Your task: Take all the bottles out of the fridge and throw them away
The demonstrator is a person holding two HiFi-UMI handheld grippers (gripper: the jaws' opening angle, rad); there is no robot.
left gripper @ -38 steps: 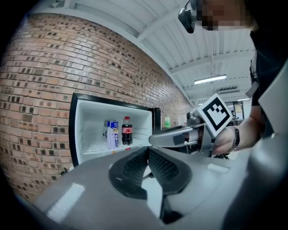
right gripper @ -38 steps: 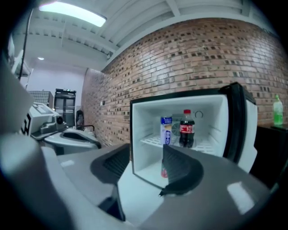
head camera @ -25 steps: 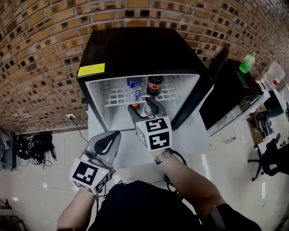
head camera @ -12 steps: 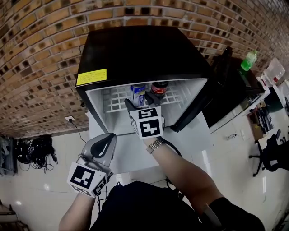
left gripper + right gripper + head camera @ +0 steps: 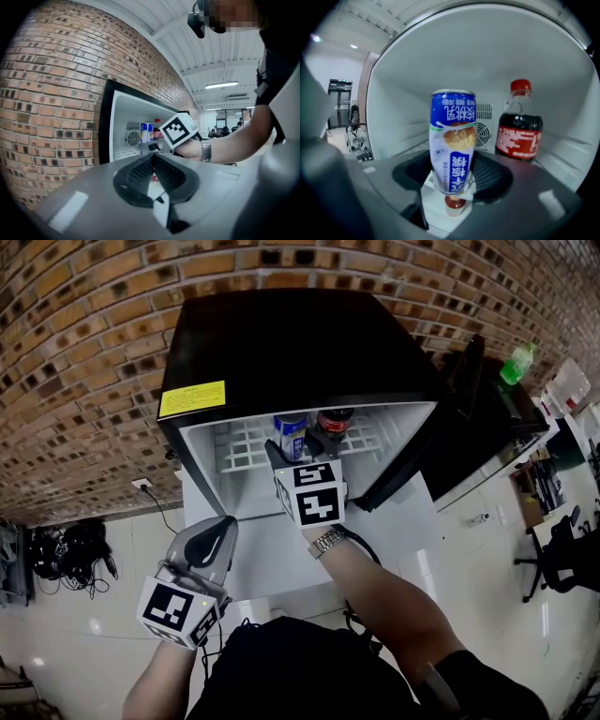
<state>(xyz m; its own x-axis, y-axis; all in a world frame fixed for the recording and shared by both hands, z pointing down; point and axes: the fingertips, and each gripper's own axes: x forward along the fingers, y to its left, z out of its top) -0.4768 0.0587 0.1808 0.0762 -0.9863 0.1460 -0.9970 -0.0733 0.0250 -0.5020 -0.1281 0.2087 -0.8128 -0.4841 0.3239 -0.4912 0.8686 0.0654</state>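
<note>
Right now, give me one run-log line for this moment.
fridge open | right gripper inside, jaws just closing around blue bottle, grip unclear | cola bottle beside it | left gripper shut, empty

Can (image 5: 292, 435) left of bottle (image 5: 335, 421), in fridge (image 5: 281, 343)

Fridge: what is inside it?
A blue bottle and a cola bottle on the shelf, a small red-capped bottle lower down. The right gripper, jaws just closing around the blue bottle, covers most below.
</note>
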